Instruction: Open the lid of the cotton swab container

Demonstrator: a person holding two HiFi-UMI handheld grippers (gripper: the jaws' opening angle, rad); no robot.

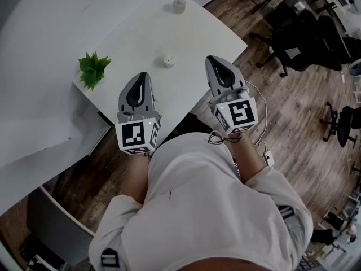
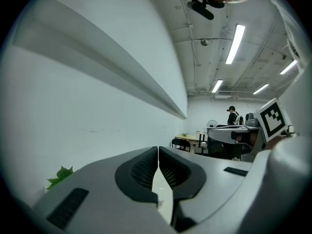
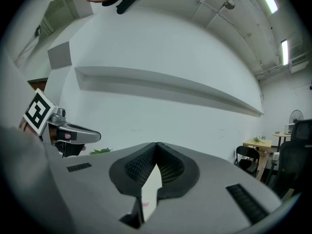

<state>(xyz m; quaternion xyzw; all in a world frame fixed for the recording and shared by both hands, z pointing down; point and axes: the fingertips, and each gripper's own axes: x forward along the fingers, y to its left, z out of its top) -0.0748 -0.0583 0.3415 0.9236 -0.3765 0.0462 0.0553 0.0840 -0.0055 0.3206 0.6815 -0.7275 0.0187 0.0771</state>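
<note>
White table (image 1: 130,33) edge passes beneath left gripper (image 1: 142,76) and right gripper (image 1: 211,59), jaws together.

A small green plant (image 1: 93,68) (spiky leaves) sits at the white tabletop's (image 1: 135,33) left corner; black office chairs (image 1: 307,41) stand on the wooden floor (image 1: 293,117) to the right.

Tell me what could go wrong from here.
The left hand-held gripper and right hand-held gripper are shut and empty; reaching in unopened would likely knock the small white container over. Unbraced, it may slide on the table when the lid is pulled. The grey cylinder farther back could be taken for it.
</note>
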